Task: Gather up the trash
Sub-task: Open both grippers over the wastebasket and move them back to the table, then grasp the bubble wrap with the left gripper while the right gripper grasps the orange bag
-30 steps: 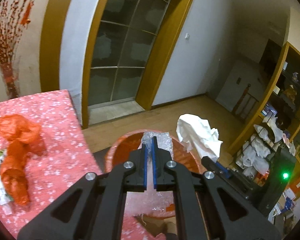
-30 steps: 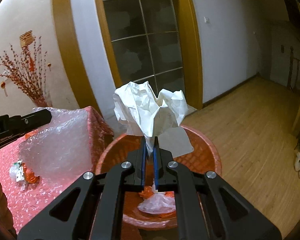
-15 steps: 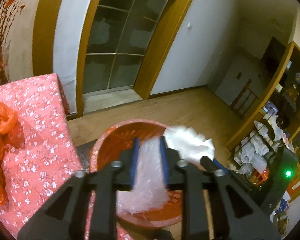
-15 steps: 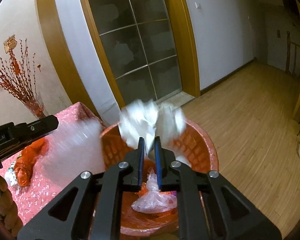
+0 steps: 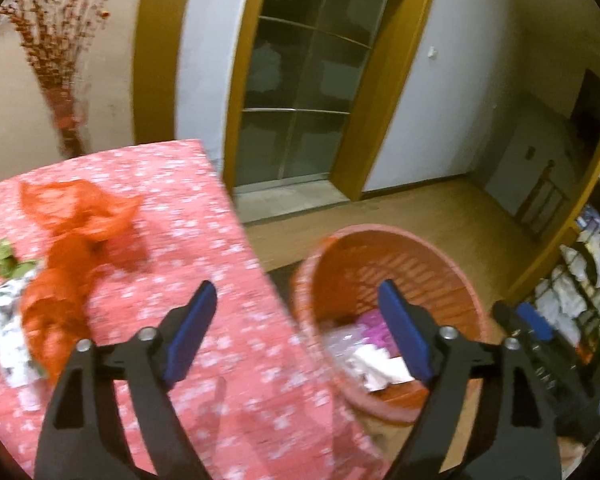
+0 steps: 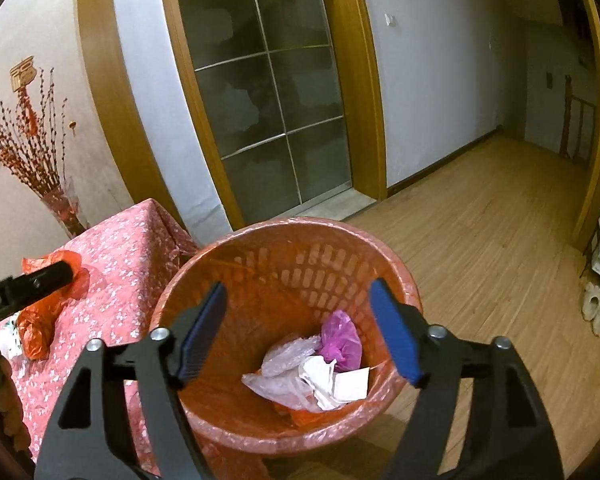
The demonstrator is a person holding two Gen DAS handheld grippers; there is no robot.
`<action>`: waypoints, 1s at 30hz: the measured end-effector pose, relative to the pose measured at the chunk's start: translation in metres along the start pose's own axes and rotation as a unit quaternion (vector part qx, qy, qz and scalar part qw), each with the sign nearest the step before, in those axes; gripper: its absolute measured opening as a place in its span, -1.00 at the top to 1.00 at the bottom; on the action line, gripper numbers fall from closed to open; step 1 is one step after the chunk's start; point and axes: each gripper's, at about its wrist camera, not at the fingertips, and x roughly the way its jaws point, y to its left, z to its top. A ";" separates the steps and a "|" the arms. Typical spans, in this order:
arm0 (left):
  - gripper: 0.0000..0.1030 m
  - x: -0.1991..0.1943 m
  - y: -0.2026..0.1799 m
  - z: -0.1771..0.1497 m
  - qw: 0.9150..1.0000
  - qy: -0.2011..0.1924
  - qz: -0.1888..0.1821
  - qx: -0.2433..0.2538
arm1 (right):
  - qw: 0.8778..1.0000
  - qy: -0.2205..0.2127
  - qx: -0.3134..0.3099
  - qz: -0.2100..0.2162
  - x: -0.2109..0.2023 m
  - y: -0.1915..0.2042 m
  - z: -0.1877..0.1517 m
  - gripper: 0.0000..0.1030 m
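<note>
Trash in the basket, more of it left on the table

A round orange-red plastic waste basket [image 6: 284, 248] with slotted walls and a thin plastic liner stands upright on the wood floor, just beside the corner of the table. At its bottom lie a crumpled white paper sheet [image 6: 332, 380], a clear bubble-wrap sheet [image 6: 284, 364] partly under the paper, and a knotted purple plastic bag [image 6: 340, 340] against the far side, all touching one another. On the table's pink flowered cloth lies a crumpled orange plastic bag [image 5: 72, 248], stretched out lengthwise, with green and silvery wrapper scraps [image 5: 4, 280] beside it.
</note>
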 end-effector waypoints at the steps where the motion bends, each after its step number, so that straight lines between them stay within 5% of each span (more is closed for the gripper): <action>1: -0.70 -0.004 0.005 -0.003 1.000 -0.001 0.008 0.000 | 1.000 0.000 -0.006 -0.001 -0.002 0.003 -0.001 -0.52; 16: -0.85 -0.070 0.096 -0.042 0.994 -0.016 0.099 -0.032 | 0.996 0.001 -0.086 0.024 -0.018 0.072 -0.021 -0.71; 24: -0.85 -0.106 0.183 -0.061 0.978 -0.038 0.184 -0.093 | 0.993 0.004 -0.114 0.036 -0.021 0.097 -0.031 -0.71; 30: -0.81 -0.098 0.233 -0.063 0.972 -0.015 0.176 -0.155 | 0.992 0.010 -0.121 0.039 -0.021 0.111 -0.039 -0.71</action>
